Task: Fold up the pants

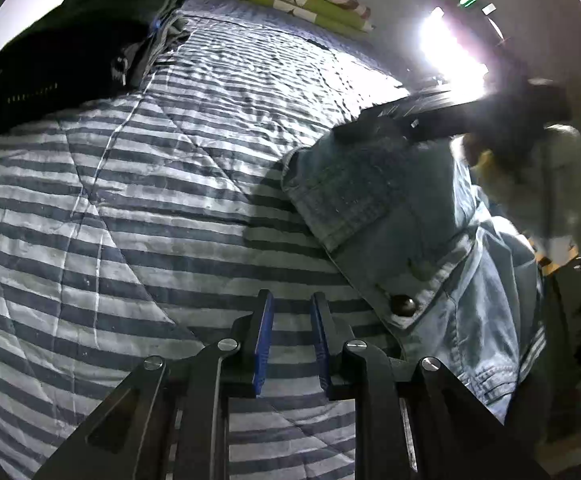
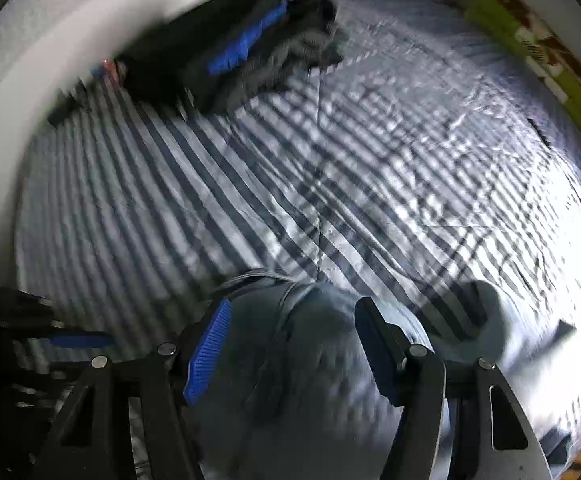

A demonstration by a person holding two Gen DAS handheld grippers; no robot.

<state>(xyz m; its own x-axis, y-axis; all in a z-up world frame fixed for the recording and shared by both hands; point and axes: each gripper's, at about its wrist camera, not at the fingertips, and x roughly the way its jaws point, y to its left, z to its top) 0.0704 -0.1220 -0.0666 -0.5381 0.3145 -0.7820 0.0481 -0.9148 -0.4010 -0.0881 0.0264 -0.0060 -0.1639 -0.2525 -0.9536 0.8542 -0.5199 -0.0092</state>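
A bed under a blue-and-white striped quilt (image 1: 138,208) is filling both views. The faded light-blue denim pants (image 1: 390,216) are lying bunched at its near right edge, metal button showing. A pile of dark folded garments (image 1: 74,40) is sitting at the far left. The right gripper (image 2: 290,344) is spreading wide, its blue-padded fingers (image 2: 206,352) flanking a denim mound without clamping it. The left gripper (image 1: 292,340) is hovering over bare quilt, narrowly parted, holding nothing. Only the left wrist view is showing a person's pale sleeve (image 1: 562,188); the right view is blurred.
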